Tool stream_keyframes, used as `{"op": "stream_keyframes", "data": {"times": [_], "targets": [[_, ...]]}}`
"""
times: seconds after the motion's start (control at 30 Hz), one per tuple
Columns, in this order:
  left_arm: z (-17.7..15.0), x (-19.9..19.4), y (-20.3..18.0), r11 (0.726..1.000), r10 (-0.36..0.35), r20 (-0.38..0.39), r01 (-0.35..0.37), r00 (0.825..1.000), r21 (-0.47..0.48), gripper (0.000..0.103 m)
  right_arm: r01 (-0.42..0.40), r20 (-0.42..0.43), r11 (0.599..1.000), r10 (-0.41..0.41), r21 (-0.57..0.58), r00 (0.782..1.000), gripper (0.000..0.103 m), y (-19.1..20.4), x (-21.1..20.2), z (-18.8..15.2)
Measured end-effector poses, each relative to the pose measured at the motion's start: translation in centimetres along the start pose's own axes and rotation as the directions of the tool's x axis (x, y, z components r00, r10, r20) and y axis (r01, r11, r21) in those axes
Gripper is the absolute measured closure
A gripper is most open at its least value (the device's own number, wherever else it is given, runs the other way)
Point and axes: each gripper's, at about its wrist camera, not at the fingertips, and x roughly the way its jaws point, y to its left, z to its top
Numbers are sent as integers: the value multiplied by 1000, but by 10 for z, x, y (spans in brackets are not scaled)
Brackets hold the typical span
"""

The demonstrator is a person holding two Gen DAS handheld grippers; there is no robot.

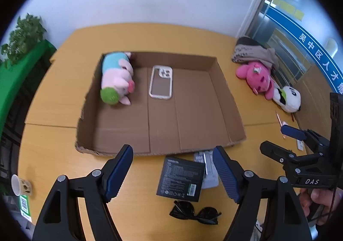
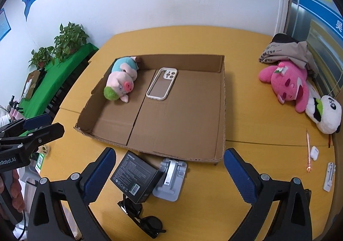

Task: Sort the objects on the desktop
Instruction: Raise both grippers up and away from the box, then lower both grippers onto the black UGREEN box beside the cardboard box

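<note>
On the yellow table (image 1: 53, 112) we note a shallow cardboard tray (image 1: 225, 99) holding a plush pig (image 1: 116, 78) at its far left corner and a phone case (image 1: 161, 82) just beside it. Near us lie a black box (image 1: 181, 178), grey stand (image 2: 170, 178) and sunglasses (image 1: 195, 213). Left gripper (image 1: 172, 173) and right gripper (image 2: 169, 174) both gape, empty.

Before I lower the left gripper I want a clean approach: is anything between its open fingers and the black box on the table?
Nothing visible blocks it. The left gripper hangs open above the black box, with only bare table around. The grey stand touches the box's far side, and the sunglasses lie just nearer.
</note>
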Motion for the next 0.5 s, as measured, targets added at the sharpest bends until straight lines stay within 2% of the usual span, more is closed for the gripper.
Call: {"op": "stream_keyframes", "data": {"times": [0.07,0.13,0.23,0.37,0.43,0.5], "targets": [[-9,14,4,1000,-27,-50,28,998,11,26,-4,-20,1000,4,16,1000,1,-4,8,-9],[-21,35,12,999,-49,-121,50,991,4,26,-47,-85,997,53,64,995,1,-11,24,-24],[-36,60,21,995,-97,-204,92,974,-32,26,-110,-191,985,134,131,972,2,-14,50,-47],[-46,91,29,983,-184,-270,177,945,-50,26,-182,-312,956,250,231,917,2,-7,91,-72],[-49,112,34,971,-238,-307,228,921,-68,26,-226,-360,947,297,227,885,3,7,110,-80],[-52,136,39,962,-273,-344,262,899,-80,26,-247,-385,946,313,213,868,3,18,127,-85]]}}
